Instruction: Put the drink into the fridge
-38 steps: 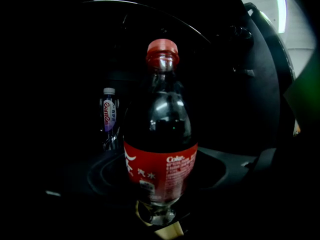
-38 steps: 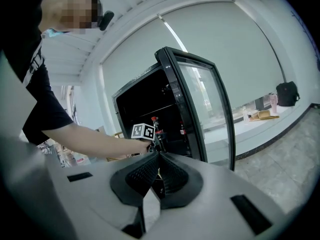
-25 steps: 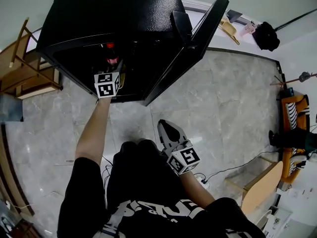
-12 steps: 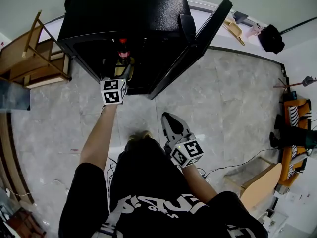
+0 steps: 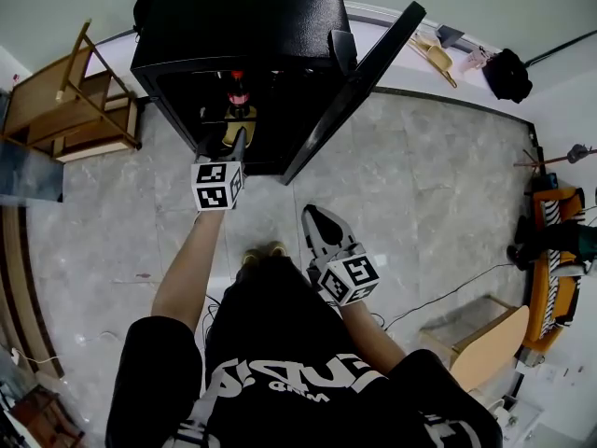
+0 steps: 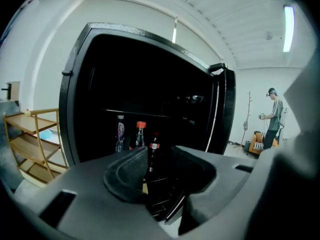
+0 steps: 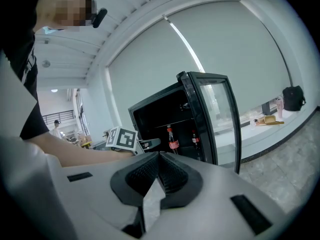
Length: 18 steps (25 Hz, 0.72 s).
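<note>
- Your left tool point(image 5: 224, 143) is released. Its jaws have just been narrowing with nothing between them, right in front of the open black fridge point(image 5: 233, 26).
- The dark cola bottle with red cap and red label point(image 5: 237, 91) stands upright on the fridge's shelf, beyond that tool and apart from it.
- A clear white-capped bottle point(image 6: 120, 133) stands further left on the same shelf.
- The fridge's glass-fronted door point(image 5: 359, 77) stands open on the right.
- Your right tool point(image 5: 315, 222) is clenched on nothing, near your body.

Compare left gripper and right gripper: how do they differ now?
The left gripper is held out at the mouth of the open fridge; the right gripper sits back by the person's waist. The left gripper's jaws stand apart, having just been closing on nothing; the right gripper's are together. Both are empty.
</note>
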Each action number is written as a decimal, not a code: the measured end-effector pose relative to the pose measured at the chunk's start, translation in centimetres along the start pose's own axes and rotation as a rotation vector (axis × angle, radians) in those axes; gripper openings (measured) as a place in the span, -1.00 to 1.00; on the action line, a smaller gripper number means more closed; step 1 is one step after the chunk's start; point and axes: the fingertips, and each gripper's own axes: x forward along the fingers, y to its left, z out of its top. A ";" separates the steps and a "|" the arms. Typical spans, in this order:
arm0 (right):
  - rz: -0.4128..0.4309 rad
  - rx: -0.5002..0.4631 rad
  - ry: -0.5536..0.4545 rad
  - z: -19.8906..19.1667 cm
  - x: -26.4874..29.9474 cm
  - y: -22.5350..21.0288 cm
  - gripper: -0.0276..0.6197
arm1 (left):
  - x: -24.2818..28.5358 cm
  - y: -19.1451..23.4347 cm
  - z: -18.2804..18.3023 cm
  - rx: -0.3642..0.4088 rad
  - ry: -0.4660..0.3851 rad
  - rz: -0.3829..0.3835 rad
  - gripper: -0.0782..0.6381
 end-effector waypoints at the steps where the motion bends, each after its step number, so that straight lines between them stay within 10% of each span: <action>1: 0.005 -0.001 0.001 0.2 -0.2 0.3 -0.84 | -0.8 -0.4 0.4 -0.006 -0.002 -0.004 -0.39; 8: 0.044 -0.021 0.009 1.9 -1.4 2.0 -0.84 | -6.4 -3.1 3.2 -0.075 -0.022 -0.018 -0.75; 18: 0.121 -0.062 0.006 3.3 -1.2 3.7 -0.84 | -13.4 -5.1 6.0 -0.085 -0.042 -0.038 -0.76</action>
